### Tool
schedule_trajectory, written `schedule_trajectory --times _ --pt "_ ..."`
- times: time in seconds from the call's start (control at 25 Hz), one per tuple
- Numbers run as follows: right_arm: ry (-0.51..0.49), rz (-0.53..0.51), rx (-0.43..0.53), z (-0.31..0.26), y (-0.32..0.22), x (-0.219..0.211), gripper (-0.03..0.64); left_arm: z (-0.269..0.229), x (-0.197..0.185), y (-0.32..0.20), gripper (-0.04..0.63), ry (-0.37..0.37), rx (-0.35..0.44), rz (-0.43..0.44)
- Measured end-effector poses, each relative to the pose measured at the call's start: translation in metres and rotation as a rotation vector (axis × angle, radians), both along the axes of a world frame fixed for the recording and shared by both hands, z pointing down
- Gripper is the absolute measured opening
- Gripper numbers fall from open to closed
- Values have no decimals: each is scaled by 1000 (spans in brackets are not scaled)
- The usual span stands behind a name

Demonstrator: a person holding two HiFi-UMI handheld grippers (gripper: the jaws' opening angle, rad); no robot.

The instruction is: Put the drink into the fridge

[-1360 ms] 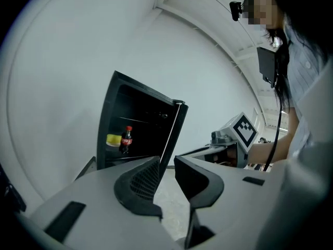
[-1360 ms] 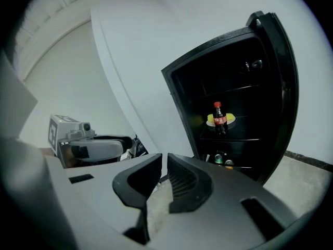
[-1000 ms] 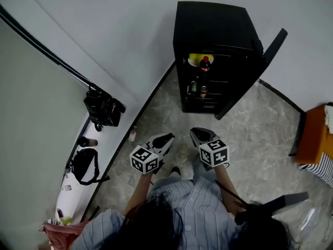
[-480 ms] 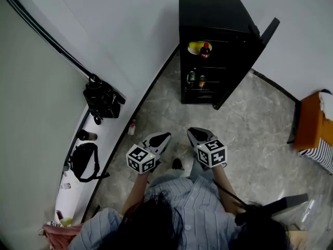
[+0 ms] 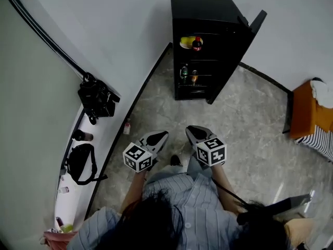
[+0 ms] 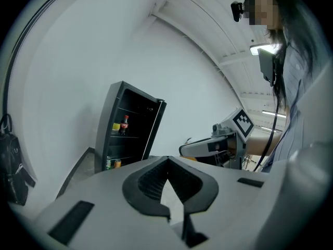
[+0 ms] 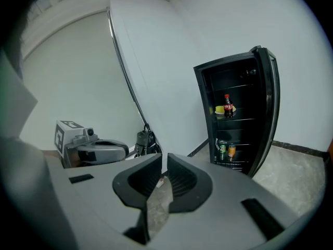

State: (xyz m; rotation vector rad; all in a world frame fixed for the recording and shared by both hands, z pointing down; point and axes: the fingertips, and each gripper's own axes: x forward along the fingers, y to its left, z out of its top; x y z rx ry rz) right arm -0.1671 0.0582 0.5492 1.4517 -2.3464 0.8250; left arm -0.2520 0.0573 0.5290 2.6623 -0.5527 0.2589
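Inside the fridge, upper shelf: drink stands, door open | left gripper jaws have just been closing, now together, empty | right gripper jaws a slit apart, empty | both farther from fridge than a second ago: placing looks done.
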Motion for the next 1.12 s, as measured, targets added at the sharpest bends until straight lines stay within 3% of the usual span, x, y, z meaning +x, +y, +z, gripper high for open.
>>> schedule_trajectory --times 0.4,1.12 --pt "18 -2 17 -7 14 -9 40 -23 7 15 8 35 43 81" --pt "21 -9 33 -6 22 -15 40 -19 4 27 8 18 26 110"
